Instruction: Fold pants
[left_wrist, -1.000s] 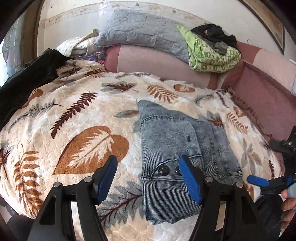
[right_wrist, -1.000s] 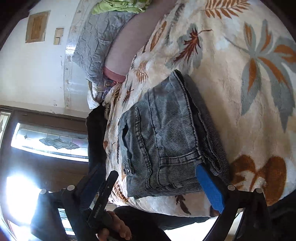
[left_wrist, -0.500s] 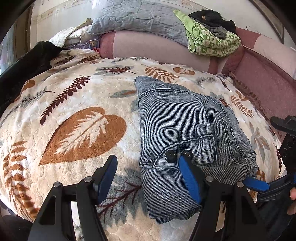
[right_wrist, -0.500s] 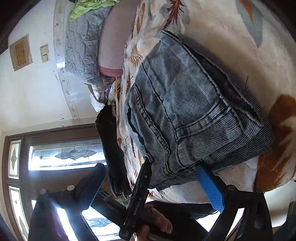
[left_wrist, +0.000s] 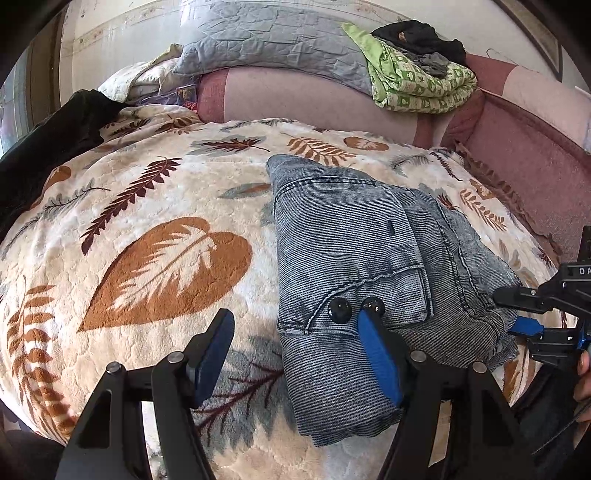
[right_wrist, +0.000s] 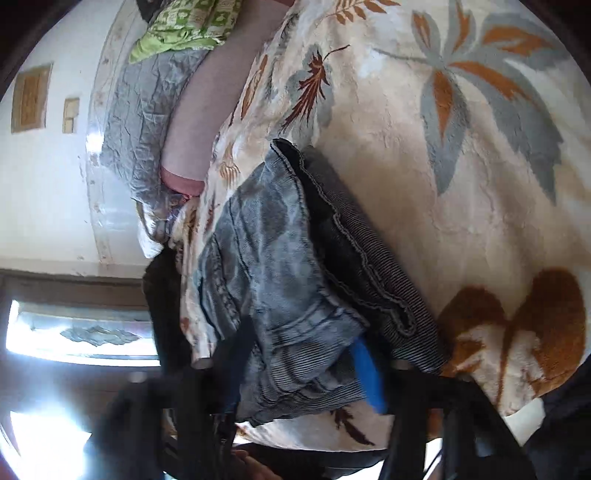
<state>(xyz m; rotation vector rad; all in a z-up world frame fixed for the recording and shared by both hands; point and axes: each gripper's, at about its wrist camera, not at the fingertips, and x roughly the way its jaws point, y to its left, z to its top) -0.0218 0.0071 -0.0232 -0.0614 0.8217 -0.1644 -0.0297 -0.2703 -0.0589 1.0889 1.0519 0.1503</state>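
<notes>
Behind pants (left_wrist: 354, 258): pillow (left_wrist: 266, 40), green bedding (left_wrist: 417, 81).

only "da" reads, on the right gripper (left_wrist: 517, 314)

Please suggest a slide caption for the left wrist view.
Open left gripper beside folded jeans on a leaf-print blanket; right gripper closing on their corner.

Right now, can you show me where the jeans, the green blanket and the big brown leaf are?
jeans (left_wrist: 343, 236): left wrist view, on the top folded denim layer.
green blanket (left_wrist: 417, 85): left wrist view, on the middle of its folded stack.
big brown leaf (left_wrist: 173, 269): left wrist view, on the leaf's middle, printed on the bedspread.
</notes>
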